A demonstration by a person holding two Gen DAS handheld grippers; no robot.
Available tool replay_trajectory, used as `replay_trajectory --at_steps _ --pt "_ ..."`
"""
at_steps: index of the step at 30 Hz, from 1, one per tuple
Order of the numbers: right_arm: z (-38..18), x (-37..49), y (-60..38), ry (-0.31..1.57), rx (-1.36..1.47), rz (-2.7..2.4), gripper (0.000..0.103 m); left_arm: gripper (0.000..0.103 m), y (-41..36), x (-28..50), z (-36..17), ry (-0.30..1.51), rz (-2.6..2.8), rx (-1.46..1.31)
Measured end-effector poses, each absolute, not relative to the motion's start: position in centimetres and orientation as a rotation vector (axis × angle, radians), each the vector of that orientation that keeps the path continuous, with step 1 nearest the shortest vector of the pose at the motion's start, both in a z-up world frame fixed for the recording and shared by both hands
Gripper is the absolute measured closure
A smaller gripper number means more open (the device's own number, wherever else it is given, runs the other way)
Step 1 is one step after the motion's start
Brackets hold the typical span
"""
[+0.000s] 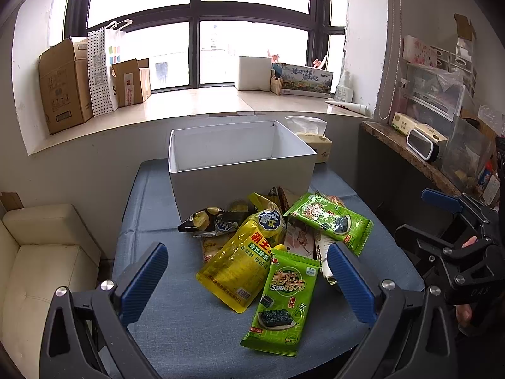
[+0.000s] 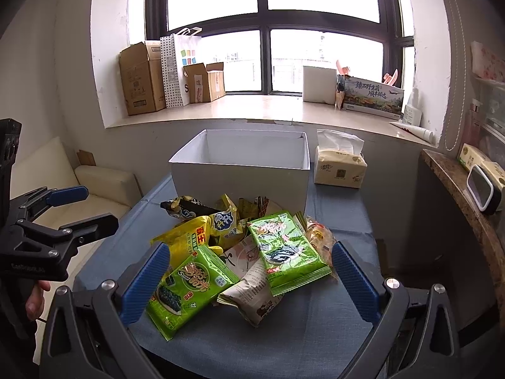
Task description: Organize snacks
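A heap of snack packets lies on the blue-covered table (image 1: 176,325) in front of an empty white box (image 1: 240,158) (image 2: 243,167). It holds a near green seaweed packet (image 1: 281,300) (image 2: 189,287), a second green seaweed packet (image 1: 331,218) (image 2: 285,249), a yellow pouch (image 1: 243,262) (image 2: 186,233), a dark chip bag (image 1: 208,221) (image 2: 186,208) and a pale wrapper (image 2: 252,293). My left gripper (image 1: 249,281) hovers open over the near packets, holding nothing. My right gripper (image 2: 252,278) is open above the heap's right side, also holding nothing.
A tissue pack (image 2: 341,167) stands right of the box. A cream sofa (image 1: 41,259) is left of the table, a stone-topped shelf (image 2: 457,195) with clutter to the right. Cardboard boxes (image 1: 63,85) and a paper bag (image 1: 104,69) sit on the window sill. Each gripper shows in the other's view.
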State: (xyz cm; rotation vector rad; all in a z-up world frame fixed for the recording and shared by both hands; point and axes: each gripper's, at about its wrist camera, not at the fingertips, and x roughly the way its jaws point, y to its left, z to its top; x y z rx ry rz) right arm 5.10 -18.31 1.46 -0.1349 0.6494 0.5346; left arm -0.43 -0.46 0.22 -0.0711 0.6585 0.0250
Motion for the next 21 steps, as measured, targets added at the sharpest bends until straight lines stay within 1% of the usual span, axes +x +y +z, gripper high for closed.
replay_trajectory --at_steps 21 --pt "1.25 5.05 -18.14 0.654 -0.136 0.54 0.0 0.0 -0.43 -0.37 0.34 0.668 0.025 -0.076"
